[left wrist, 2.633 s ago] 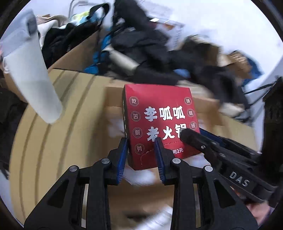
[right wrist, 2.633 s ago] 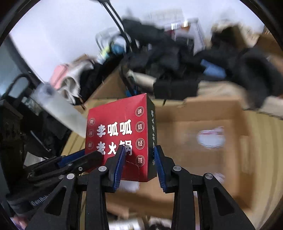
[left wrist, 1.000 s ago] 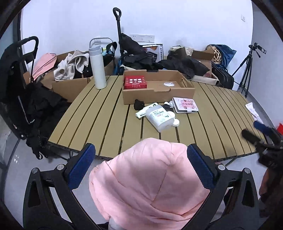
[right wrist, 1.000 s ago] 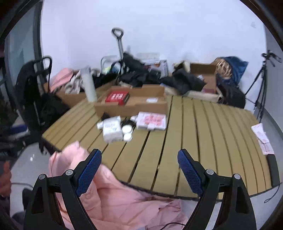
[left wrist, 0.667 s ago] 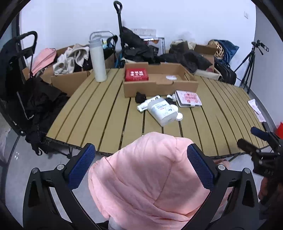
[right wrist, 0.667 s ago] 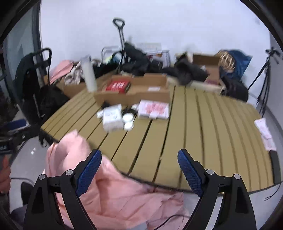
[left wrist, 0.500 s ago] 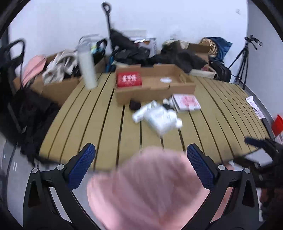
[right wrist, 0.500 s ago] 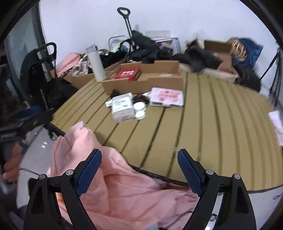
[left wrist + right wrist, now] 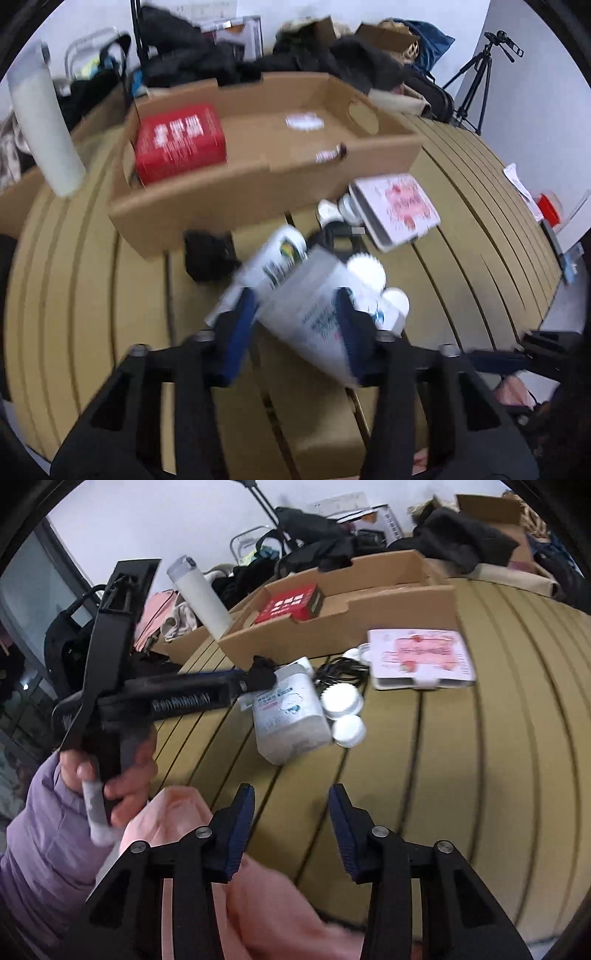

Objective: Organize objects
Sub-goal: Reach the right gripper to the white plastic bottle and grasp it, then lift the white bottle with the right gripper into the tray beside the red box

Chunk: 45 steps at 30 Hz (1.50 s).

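A white wipes pack (image 9: 314, 306) lies on the slatted table, and my left gripper (image 9: 295, 325) straddles it, jaws partly closed; the blur hides whether the pads touch it. In the right wrist view the pack (image 9: 291, 712) lies mid-table with the left gripper (image 9: 255, 679) reaching over it. My right gripper (image 9: 291, 823) is open and empty at the table's near edge, above pink fabric (image 9: 229, 897). A red box (image 9: 181, 142) lies in the cardboard tray (image 9: 258, 184). A pink-print box (image 9: 397, 206), white caps (image 9: 341, 699), a tube (image 9: 273, 254) and a black cable (image 9: 341, 670) lie beside the pack.
A white bottle (image 9: 44, 129) stands left of the tray. A small black item (image 9: 207, 254) lies in front of the tray. Clothes and boxes (image 9: 314, 55) pile up behind the table. A tripod (image 9: 476, 74) stands at the back right.
Both grippers have moved in from behind the table edge. The left one has narrowed from wide open and now straddles the wipes pack. The right one has narrowed too.
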Tool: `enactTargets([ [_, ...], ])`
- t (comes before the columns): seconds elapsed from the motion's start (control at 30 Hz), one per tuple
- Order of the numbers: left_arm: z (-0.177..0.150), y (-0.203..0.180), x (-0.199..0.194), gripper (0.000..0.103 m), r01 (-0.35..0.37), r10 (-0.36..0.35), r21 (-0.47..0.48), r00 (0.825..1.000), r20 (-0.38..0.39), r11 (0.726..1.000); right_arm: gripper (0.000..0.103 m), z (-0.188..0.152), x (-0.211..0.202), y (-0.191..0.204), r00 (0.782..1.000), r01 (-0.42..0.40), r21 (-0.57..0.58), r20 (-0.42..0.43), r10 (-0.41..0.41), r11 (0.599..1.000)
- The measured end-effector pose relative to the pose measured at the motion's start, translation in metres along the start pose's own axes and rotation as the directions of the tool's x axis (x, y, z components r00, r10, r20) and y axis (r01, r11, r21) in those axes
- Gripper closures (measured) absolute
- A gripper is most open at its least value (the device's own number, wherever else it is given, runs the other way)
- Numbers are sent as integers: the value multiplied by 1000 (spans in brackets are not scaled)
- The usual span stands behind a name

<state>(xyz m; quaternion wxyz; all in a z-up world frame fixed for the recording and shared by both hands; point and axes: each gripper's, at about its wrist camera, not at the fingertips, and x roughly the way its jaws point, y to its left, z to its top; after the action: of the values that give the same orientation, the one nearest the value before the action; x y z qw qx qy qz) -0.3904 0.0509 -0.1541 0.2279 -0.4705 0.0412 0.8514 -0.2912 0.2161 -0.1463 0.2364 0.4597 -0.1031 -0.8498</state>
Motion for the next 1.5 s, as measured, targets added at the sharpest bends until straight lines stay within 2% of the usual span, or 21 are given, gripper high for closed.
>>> enactTargets([
  [0.07,-10,1,-6,71,26,-26,-20,999,21,999,58,5,13,-2,1000,-21,17,-11,21,1000],
  [0.17,-23,-2,-15,81,66,-66,-60,998,-10,996,58,9,24,-8,999,-40,44,-27,41,998],
  [0.33,-57,-28,-35,80,209,-214,-113,976,-33,972,57,8,19,-16,999,-45,67,-27,47,997],
  [0.37,-60,-32,-37,80,220,-225,-110,974,-32,969,57,7,18,-18,998,-47,71,-31,49,996],
  [0.43,-63,-40,-45,79,164,-166,-90,986,-9,982,57,5,17,-21,999,-31,73,-35,34,997],
  [0.53,-54,-29,-55,62,92,-87,-108,995,52,990,57,8,13,-25,999,-20,92,-28,23,996],
  [0.57,-52,-25,-57,52,84,-77,-117,995,66,990,57,10,11,-25,999,-22,93,-22,25,995],
  [0.6,-47,-18,-54,48,89,-80,-121,994,79,989,57,12,9,-23,1000,-22,84,-11,23,996],
  [0.67,-37,-8,-36,47,80,-76,-149,997,35,986,57,15,10,-21,1000,-18,75,-3,18,997],
  [0.73,-34,-4,-20,50,80,-87,-189,996,-30,979,57,19,13,-21,1000,-21,82,1,21,996],
  [0.77,-36,-5,-16,50,116,-125,-196,992,-32,974,57,19,15,-21,1000,-9,82,2,9,997],
  [0.8,-39,-9,-16,57,133,-140,-188,990,-26,973,57,20,16,-21,1000,10,78,0,-10,997],
  [0.9,-51,-16,-19,73,140,-144,-206,990,-4,968,59,16,19,-19,1000,-24,79,-9,24,997],
  [0.97,-61,-18,-27,77,142,-146,-245,989,3,959,63,13,21,-16,1000,-7,69,-27,9,998],
  [1.03,-72,-21,-37,76,163,-163,-263,986,22,951,63,9,17,-10,999,17,33,-29,-16,999],
  [1.1,-77,-21,-36,76,160,-163,-270,987,12,950,64,6,14,-11,1000,-2,32,-29,3,999],
  [1.23,-73,-11,-26,75,176,-184,-330,983,5,927,64,4,22,-18,998,-37,75,-57,41,997],
  [1.3,-68,-11,-30,76,156,-162,-361,987,14,919,68,5,21,-17,998,-28,70,-63,33,997],
  [1.37,-61,-16,-48,76,156,-139,-350,988,73,924,72,9,13,-11,999,-26,50,-46,29,998],
  [1.5,-30,-16,-81,76,193,-141,-331,975,173,924,74,33,-12,-3,998,-51,28,25,50,998],
])
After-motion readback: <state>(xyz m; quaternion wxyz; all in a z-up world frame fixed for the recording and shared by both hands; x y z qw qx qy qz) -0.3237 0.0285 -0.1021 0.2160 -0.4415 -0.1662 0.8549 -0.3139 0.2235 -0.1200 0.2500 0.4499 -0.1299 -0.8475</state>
